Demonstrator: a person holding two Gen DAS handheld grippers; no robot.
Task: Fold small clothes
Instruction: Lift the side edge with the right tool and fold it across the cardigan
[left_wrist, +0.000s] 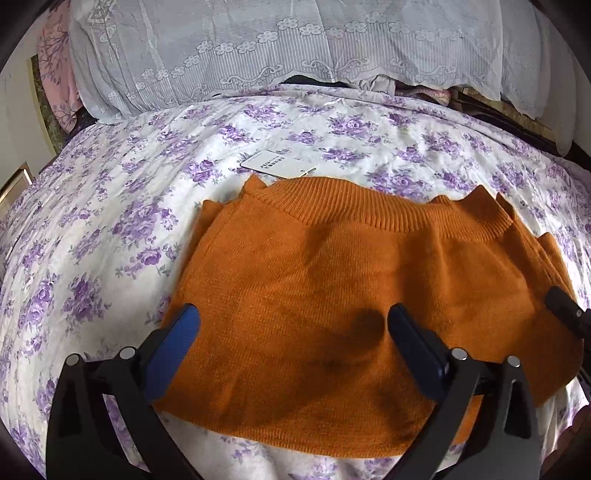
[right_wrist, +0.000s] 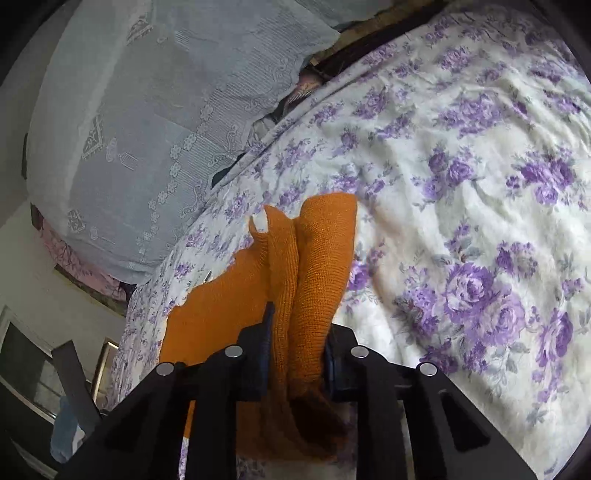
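An orange knit sweater (left_wrist: 332, 280) lies flat on the purple-flowered bedsheet (left_wrist: 92, 229), ribbed collar toward the far side. A white paper tag (left_wrist: 275, 162) lies just beyond the collar. My left gripper (left_wrist: 293, 317) hovers open over the sweater's near half, its blue pads wide apart and nothing between them. At the sweater's right edge a black finger (left_wrist: 563, 306) of the other gripper reaches in. In the right wrist view my right gripper (right_wrist: 299, 332) is shut on a bunched fold of the sweater (right_wrist: 314, 258), which stands up between the pads.
A white lace cloth (left_wrist: 277, 48) covers a pile at the head of the bed, with pink flowered fabric (left_wrist: 55, 66) to its left. The flowered sheet (right_wrist: 461, 166) stretches to the right of the sweater. The bed's edge and a wall lie at the far left.
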